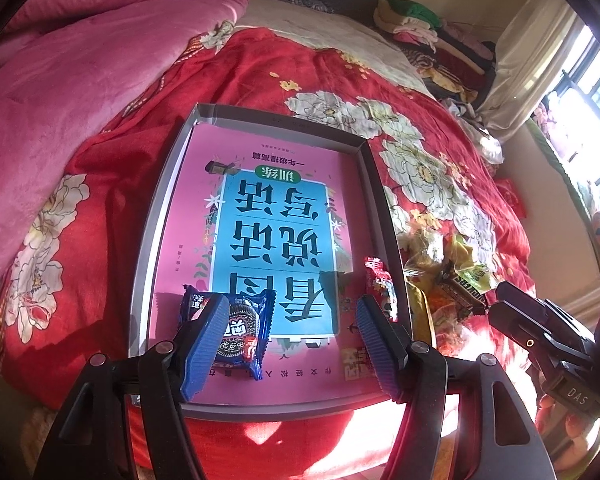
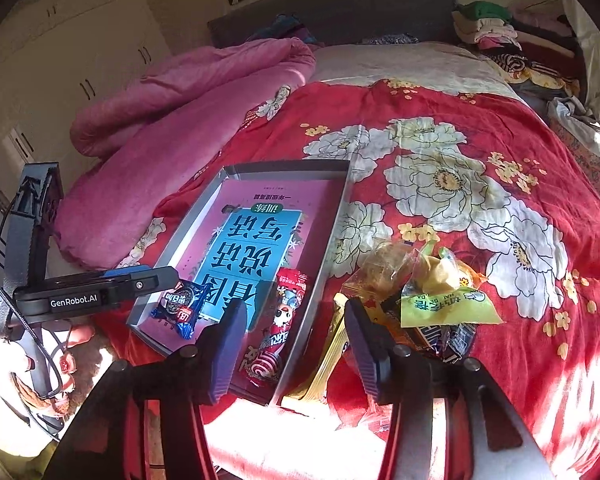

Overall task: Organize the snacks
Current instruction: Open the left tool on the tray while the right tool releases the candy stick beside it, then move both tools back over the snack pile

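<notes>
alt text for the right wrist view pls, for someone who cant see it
A shallow grey cardboard tray lined with a pink and blue book cover lies on a red floral bedspread, holding a blue cookie packet and a red candy packet. A loose pile of wrapped snacks sits just right of the tray. The right gripper, jaws open, holds nothing.

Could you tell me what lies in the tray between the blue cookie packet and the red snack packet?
Only the pink book cover lining the tray lies between the blue cookie packet and the red snack packet; the right wrist view shows it best.

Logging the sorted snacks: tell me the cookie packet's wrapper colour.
Dark blue cookie packet, clearest in the left wrist view.
</notes>
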